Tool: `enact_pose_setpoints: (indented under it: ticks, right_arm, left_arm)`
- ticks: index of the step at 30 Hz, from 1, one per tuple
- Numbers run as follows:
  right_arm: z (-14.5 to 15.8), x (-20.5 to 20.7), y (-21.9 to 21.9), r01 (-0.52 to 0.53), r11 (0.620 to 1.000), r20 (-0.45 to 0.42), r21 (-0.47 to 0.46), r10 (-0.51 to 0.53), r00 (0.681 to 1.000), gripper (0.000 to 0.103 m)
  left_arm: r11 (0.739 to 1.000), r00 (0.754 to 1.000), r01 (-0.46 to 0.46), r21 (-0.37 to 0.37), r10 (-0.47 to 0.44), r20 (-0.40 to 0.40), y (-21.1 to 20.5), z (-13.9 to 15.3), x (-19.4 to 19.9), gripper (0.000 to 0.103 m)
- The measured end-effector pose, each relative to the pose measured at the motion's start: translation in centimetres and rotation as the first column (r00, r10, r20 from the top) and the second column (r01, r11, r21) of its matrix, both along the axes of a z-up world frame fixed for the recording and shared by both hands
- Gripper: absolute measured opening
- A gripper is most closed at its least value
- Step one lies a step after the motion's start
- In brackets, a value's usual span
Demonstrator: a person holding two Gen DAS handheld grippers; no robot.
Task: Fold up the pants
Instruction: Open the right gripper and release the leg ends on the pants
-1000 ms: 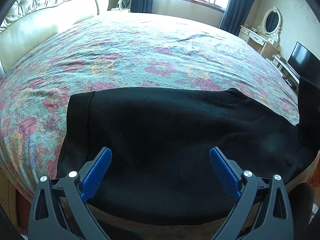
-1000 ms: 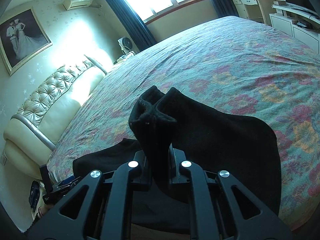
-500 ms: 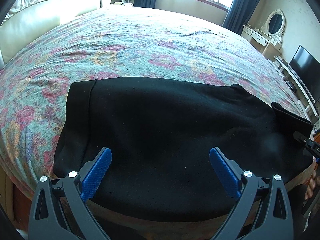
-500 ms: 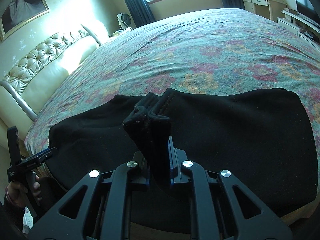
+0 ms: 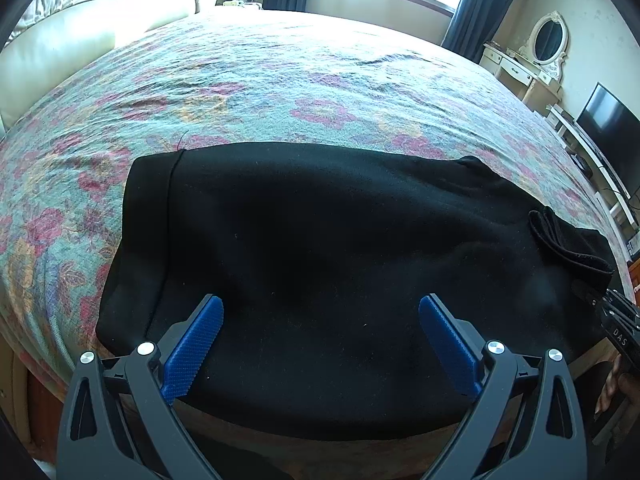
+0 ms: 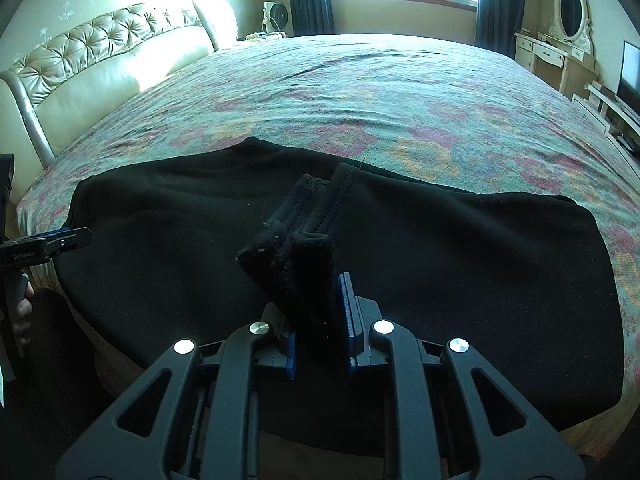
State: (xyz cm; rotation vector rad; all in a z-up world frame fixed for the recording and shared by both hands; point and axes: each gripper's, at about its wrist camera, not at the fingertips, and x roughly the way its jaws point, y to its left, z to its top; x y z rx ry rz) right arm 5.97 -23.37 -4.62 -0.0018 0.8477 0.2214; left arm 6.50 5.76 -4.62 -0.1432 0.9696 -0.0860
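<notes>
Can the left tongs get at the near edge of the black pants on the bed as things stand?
Probably yes. The left tongs hang open just above the black fabric pants, nothing lies between, and the right tongs grip a bunched end far off to the side.

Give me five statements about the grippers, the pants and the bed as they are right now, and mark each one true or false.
1. The right gripper is clamped on bunched cuffs of the black pants. True.
2. The left gripper grips the waistband. False: its blue fingers stand wide apart over the fabric, holding nothing.
3. The pants lie on a floral bedspread. True.
4. The pants are light blue jeans. False: they are plain black.
5. A tufted cream headboard stands on the bed's right side in the right wrist view. False: it is on the left; a dressing table with an oval mirror is on the right.
</notes>
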Motion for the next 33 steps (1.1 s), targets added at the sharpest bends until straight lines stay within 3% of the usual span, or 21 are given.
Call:
enact_pose_setpoints:
  ticks: [9,13,16,19,22,26,29,32,33]
  right_arm:
    - [-0.2,-0.3,0.8,-0.027,0.999,0.025,-0.034,0.028,0.999,0.019]
    - [-0.4,-0.4,1.5,-0.049,0.999,0.016,-0.02,0.05,0.999,0.036]
    - [-0.6,-0.5,2.1,-0.078,0.996,-0.013,0.044,0.079,0.997,0.057]
    - [-0.2,-0.7,2.4,-0.129,0.979,-0.062,0.157,0.14,0.988,0.068]
    - [1.4,-0.7,1.5,-0.129,0.952,-0.058,0.278,0.151,0.987,0.068]
    - [2.7,0.6,-1.2,-0.035,0.91,-0.065,0.414,0.067,0.996,0.068]
    - [1.4,1.5,-2.3,0.023,0.892,-0.119,0.452,0.034,0.992,0.068]
    - [-0.8,1.5,-2.0,0.037,0.864,-0.192,0.502,0.07,0.979,0.068]
    - [-0.9,1.2,-1.7,0.029,0.871,-0.185,0.49,0.071,0.98,0.068]
  left_arm:
    - [1.0,1.0,0.005,0.019,-0.005,-0.002,-0.4,-0.2,-0.2,0.097]
    - [1.0,1.0,0.007,0.02,-0.007,-0.002,-0.4,-0.3,-0.1,0.097]
    - [1.0,1.0,0.008,0.018,-0.008,-0.003,-0.3,-0.3,-0.1,0.097]
    - [1.0,1.0,0.009,0.017,-0.009,-0.003,-0.3,-0.3,-0.1,0.097]
    - [1.0,1.0,0.009,0.014,-0.009,-0.002,-0.2,-0.3,-0.1,0.097]
    - [1.0,1.0,0.006,-0.003,-0.006,-0.001,0.1,-0.4,0.0,0.097]
    - [1.0,1.0,-0.001,-0.015,0.002,0.003,0.5,-0.1,0.0,0.097]
    - [0.999,1.0,-0.015,-0.028,0.015,0.006,1.0,0.1,0.0,0.097]
    - [0.999,1.0,-0.02,-0.03,0.02,0.006,1.1,0.1,0.0,0.097]
